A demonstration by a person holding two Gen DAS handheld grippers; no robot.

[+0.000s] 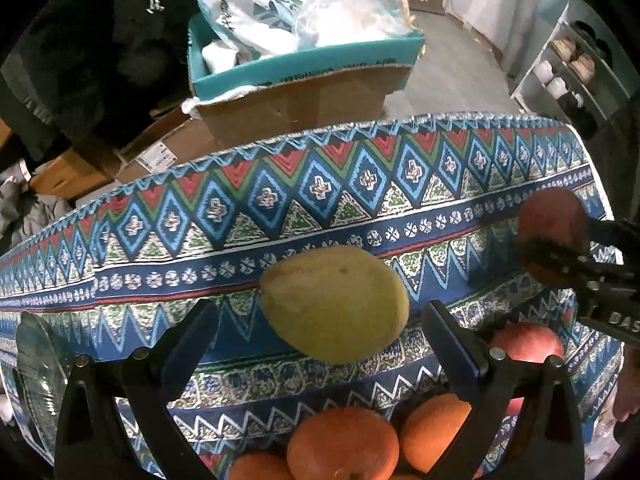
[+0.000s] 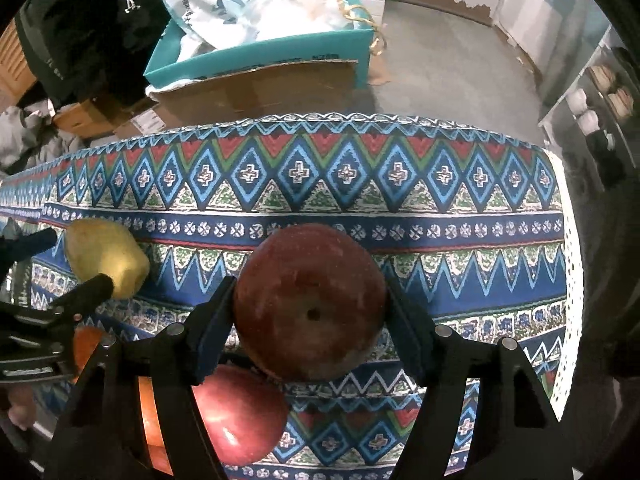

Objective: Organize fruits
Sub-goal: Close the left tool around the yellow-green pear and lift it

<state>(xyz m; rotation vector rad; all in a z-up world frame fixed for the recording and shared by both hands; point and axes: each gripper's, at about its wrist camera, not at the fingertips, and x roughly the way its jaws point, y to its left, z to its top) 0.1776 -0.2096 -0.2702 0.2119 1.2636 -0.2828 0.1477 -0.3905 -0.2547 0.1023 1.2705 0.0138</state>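
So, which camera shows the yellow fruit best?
The left wrist view: the yellow fruit sits central and whole between the left gripper fingers. The right wrist view shows it small at the left edge, partly covered by a finger.

A dull yellow-green mango [image 1: 334,304] lies on its side on the patterned cloth, a dark red apple [image 2: 310,302] shows its dimpled end up, a glossier red apple [image 2: 240,416] sits below it, and three oranges [image 1: 344,444] cluster nearby.
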